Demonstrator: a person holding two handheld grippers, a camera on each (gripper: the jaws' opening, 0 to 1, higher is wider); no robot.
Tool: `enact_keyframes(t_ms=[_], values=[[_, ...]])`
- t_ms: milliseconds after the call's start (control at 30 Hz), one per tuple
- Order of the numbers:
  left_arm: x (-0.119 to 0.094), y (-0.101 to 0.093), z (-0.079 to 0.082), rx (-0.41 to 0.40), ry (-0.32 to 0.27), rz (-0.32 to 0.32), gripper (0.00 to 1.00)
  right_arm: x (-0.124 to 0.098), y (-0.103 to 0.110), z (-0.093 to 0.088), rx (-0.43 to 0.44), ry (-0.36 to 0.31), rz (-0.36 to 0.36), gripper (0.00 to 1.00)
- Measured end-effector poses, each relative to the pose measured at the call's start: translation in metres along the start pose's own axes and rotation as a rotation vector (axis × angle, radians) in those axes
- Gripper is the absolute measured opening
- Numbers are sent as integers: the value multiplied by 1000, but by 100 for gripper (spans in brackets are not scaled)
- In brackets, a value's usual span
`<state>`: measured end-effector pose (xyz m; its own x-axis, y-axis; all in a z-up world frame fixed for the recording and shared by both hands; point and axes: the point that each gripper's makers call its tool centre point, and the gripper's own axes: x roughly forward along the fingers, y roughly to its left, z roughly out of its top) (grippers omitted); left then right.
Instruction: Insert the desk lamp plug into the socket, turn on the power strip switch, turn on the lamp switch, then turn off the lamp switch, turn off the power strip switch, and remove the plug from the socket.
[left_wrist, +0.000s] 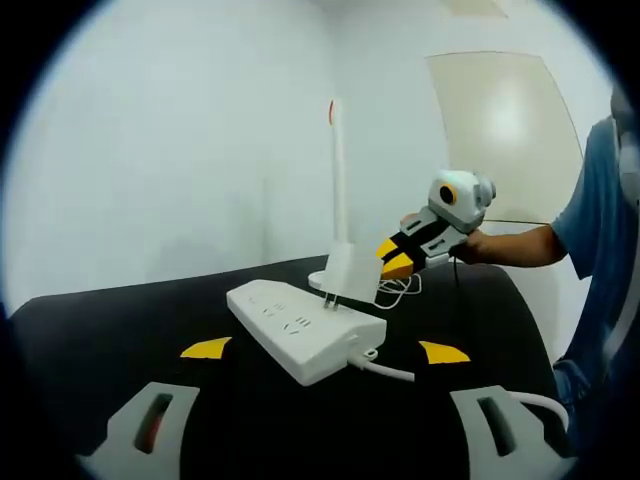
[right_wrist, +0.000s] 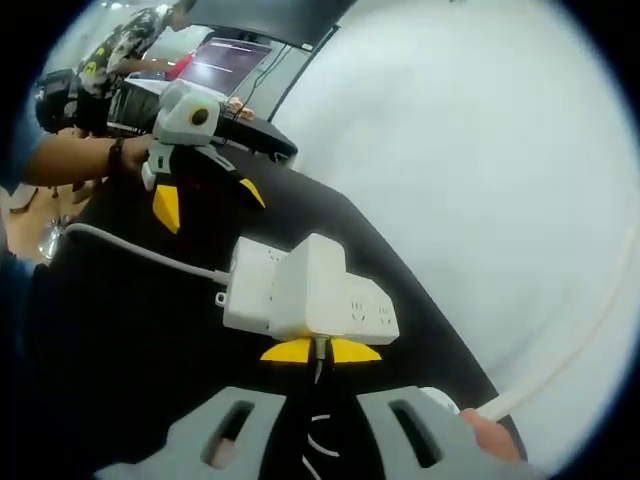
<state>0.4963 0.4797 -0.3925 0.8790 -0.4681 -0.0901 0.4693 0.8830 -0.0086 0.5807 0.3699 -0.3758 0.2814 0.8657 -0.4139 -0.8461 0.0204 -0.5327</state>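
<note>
In the right gripper view, the right gripper (right_wrist: 320, 352) has its yellow-tipped fingers (right_wrist: 284, 351) pressed in from either side on the white block-shaped lamp plug (right_wrist: 312, 290), holding it just above the white plastic power strip (right_wrist: 345, 310). The plug's prongs are hidden behind its body there. The left gripper view gives the side-on look: two metal prongs hang under the plug (left_wrist: 352, 272), pointing down over the strip's socket face and seemingly not yet seated. I judge the plug is held upright like this so the prongs meet the slots squarely — a tilt would jam them.

The left gripper (left_wrist: 325, 350) hangs back, its fingers (left_wrist: 207, 348) spread wide with nothing between them and the power strip (left_wrist: 305, 328) lying on the black table (left_wrist: 120, 330) beyond the tips, apart from them. That looks like a ready stance — free to steady the strip or press its switch once the plug is in.

Further off stands the slim white stick-shaped desk lamp (left_wrist: 337, 180), upright behind the plug, its thin cord (left_wrist: 400, 290) coiled beside the base. A thicker white cable (left_wrist: 385, 370) runs from the strip's end toward the table edge.
</note>
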Motion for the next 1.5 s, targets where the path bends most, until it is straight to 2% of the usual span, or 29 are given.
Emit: enact_keyframes(t_ms=[467,633,733,867,900,1000,1100,1133,1333,1500], values=[[0,0,0,2,1,-2,69,-1,5,-8,-7,27,-3,6],[0,-1,0,2,0,-5,69,-3,7,-6,-37,53,-4,6],[0,-2,-1,5,3,-8,69,-4,8,-1,-101,93,7,6],[-2,0,0,-1,0,-3,69,-3,12,1,-103,156,35,6],[-2,1,0,-2,-2,-1,69,-3,11,4,-120,148,28,6],[-3,2,-1,-2,-1,2,69,-4,11,5,-125,179,43,6],[-2,1,-2,-1,4,2,69,-2,12,5,-120,213,69,6],[-2,1,-2,-2,3,3,69,-3,15,1,-123,247,96,6],[-1,1,-1,-10,-5,6,69,-2,19,1,-188,320,140,6],[-1,1,0,-13,-8,6,69,-1,16,5,-221,361,149,6]])
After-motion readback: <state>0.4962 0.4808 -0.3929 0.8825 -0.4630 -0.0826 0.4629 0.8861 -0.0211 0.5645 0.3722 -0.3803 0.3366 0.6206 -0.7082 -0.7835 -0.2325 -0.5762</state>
